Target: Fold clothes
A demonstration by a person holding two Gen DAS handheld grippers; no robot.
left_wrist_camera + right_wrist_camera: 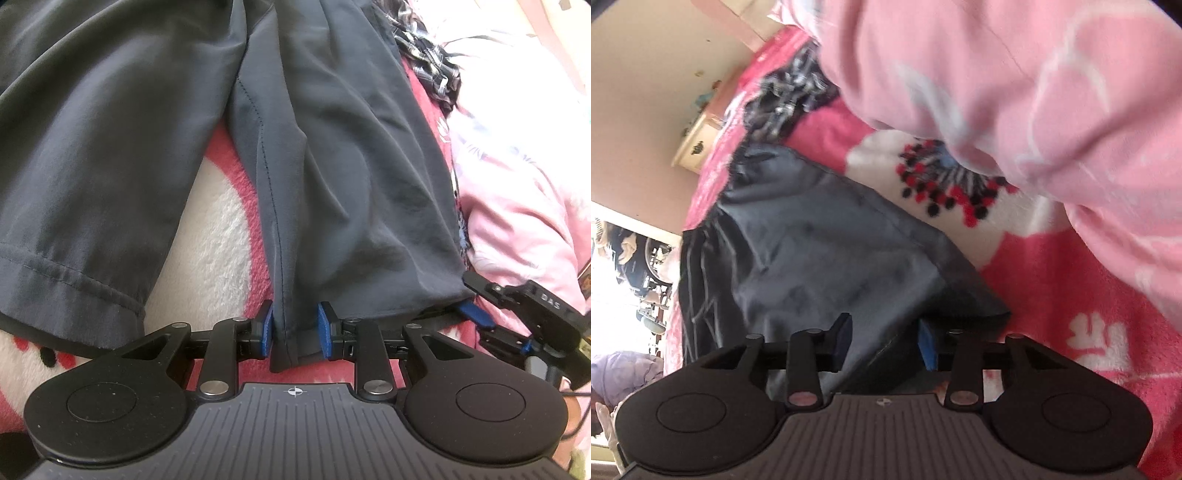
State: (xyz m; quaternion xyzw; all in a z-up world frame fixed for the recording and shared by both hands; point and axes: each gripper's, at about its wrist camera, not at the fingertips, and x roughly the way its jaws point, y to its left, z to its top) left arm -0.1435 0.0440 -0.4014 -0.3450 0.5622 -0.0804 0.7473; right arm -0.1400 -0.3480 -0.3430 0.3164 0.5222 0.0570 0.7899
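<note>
The left gripper (295, 328) has its jaws around the hem corner of the right-hand leg of the dark grey trousers (332, 166). One blue pad (266, 328) lies against the stitched seam fold, while the other stands a little off the cloth with a small gap showing, so I cannot tell whether the cloth is truly pinched. The hem corner hangs down between the jaws.

The right gripper (882, 341) is at the other corner of that same hem, seen at the right edge of the left wrist view with its jaws on the cloth edge. In its own blurred view, dark fabric lies between the jaws, which stand apart with cloth filling much of the gap; whether the pads press on it I cannot tell.

Both trouser legs lie spread on a bed, running away from the left gripper, the other leg to the left with its stitched hem near the lower left. Between the legs shows the pink fleece blanket (229, 140) with white flower patches. To the right of the trousers is a pale pink quilt (517, 166) with a faint white print, bunched beside the held leg. Beyond it, past the trousers, lies a black-and-white checked garment (428, 51). In the right wrist view a cream bedside cabinet (698, 147) stands against a beige wall
</note>
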